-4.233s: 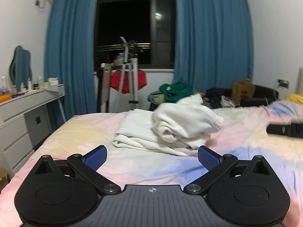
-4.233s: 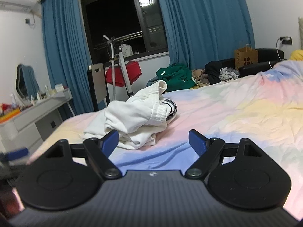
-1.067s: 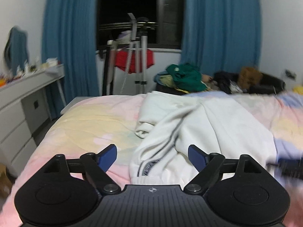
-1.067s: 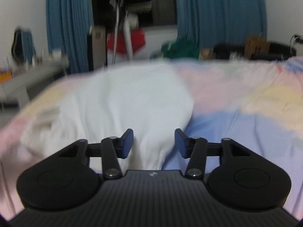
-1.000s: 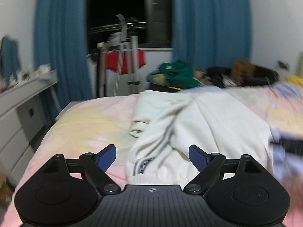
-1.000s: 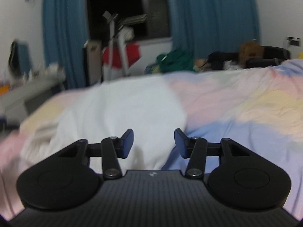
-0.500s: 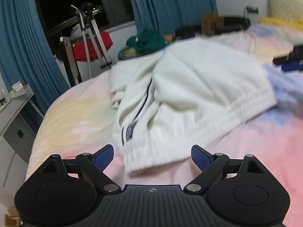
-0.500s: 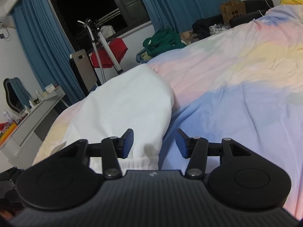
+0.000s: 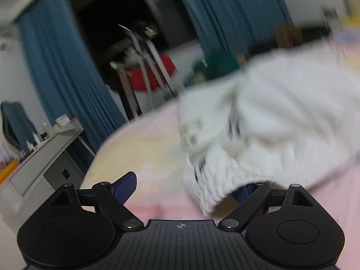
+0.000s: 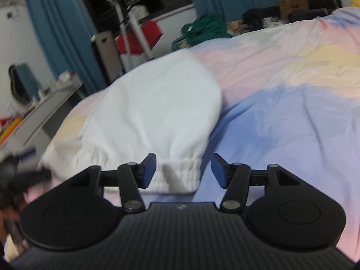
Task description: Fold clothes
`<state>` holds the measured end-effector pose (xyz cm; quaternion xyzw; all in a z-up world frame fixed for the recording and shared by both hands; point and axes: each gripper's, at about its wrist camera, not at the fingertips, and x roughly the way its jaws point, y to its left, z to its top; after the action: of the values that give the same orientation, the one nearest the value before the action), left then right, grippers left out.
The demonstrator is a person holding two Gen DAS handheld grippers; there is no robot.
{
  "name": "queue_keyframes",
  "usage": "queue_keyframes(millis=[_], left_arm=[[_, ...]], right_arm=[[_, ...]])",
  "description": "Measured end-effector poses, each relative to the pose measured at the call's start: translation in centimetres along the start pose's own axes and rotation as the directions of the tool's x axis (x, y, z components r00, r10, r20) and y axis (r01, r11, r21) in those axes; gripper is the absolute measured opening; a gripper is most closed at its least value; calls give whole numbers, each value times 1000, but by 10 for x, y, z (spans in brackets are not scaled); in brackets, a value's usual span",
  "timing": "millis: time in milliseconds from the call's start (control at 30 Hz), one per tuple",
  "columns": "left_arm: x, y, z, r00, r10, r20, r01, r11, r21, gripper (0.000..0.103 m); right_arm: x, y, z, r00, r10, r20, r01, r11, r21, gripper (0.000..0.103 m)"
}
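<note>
A white garment (image 10: 157,103) with an elastic hem lies spread on the pastel bedspread (image 10: 292,117). The right gripper (image 10: 184,170) is open, and the hem's corner (image 10: 180,177) sits between its blue pads without being pinched. In the blurred left wrist view the same white garment (image 9: 281,121) shows a dark stripe, and its ribbed edge (image 9: 216,180) reaches between the fingers. The left gripper (image 9: 184,190) is open wide; cloth hides part of its right pad. The left gripper (image 10: 20,168) also shows as a dark blur at the right view's left edge.
A grey dresser (image 9: 45,157) with small items stands left of the bed. Beyond the bed are a drying rack (image 10: 128,29) with a red cloth, blue curtains (image 9: 67,78), a green clothes pile (image 10: 207,29) and a cardboard box (image 10: 292,0).
Both grippers have moved in low to the garment's elastic edge, which now lies between their fingers. The left view has swung and blurred. Over four seconds the bundled garment became spread out.
</note>
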<state>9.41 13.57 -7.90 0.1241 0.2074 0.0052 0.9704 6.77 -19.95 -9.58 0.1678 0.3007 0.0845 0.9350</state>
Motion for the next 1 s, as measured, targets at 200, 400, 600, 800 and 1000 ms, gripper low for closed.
queue_keyframes(millis=[200,400,600,800,1000], left_arm=[[-4,37,22,997,20,76,1,963,-270,88],[-2,74,24,997,40,69,-8,910,-414,86],[8,68,15,1000,25,5,-22,930,-368,86],[22,40,5,995,35,-90,-53,975,-214,86],[24,2,-8,995,55,-87,-57,998,-27,85]], right_arm=[[15,33,-19,997,-29,-72,13,977,-214,71],[37,25,-18,993,-113,-34,106,981,-160,71],[9,8,-2,972,-83,219,85,996,3,68],[36,11,-8,988,-109,109,112,994,-16,53],[40,14,-12,995,-75,72,76,997,-12,30]])
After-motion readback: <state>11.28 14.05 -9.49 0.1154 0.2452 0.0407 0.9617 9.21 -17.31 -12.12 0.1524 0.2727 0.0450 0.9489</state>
